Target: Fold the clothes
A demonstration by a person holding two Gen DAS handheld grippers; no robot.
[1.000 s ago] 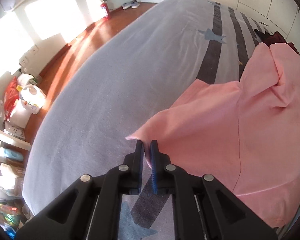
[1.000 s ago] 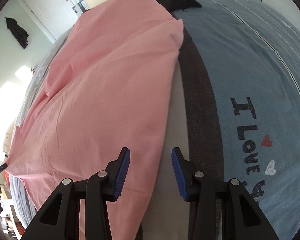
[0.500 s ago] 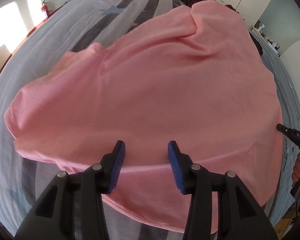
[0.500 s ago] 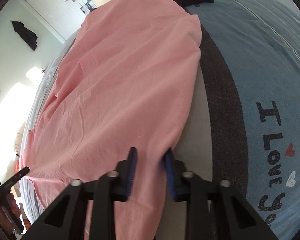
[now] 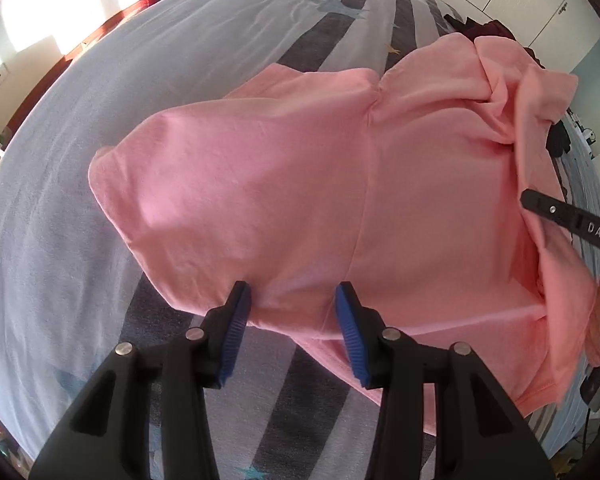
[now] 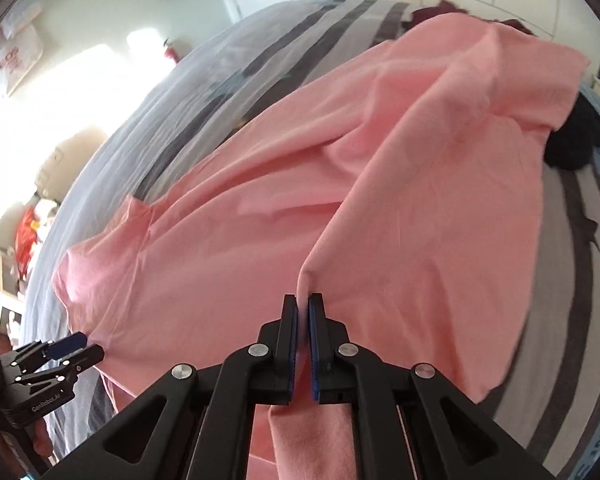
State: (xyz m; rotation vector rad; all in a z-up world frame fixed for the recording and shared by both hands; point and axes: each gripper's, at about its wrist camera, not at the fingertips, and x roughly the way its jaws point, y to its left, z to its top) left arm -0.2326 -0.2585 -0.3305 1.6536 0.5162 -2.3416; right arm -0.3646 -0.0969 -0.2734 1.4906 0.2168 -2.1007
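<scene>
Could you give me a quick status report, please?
Right gripper jaws pinching pink shirt edge. Left gripper open over the hem. Nothing blocking.

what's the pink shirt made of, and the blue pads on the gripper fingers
Pink shirt: looks like soft matte cotton knit; it drapes, creases and shows stitched seams.
Blue pads: probably ribbed rubber or soft plastic; fine grooves run across them, with a dull sheen. The exact material cannot be told.

Both wrist cams close above bed, steeply downward; shared: pink shirt.
</scene>
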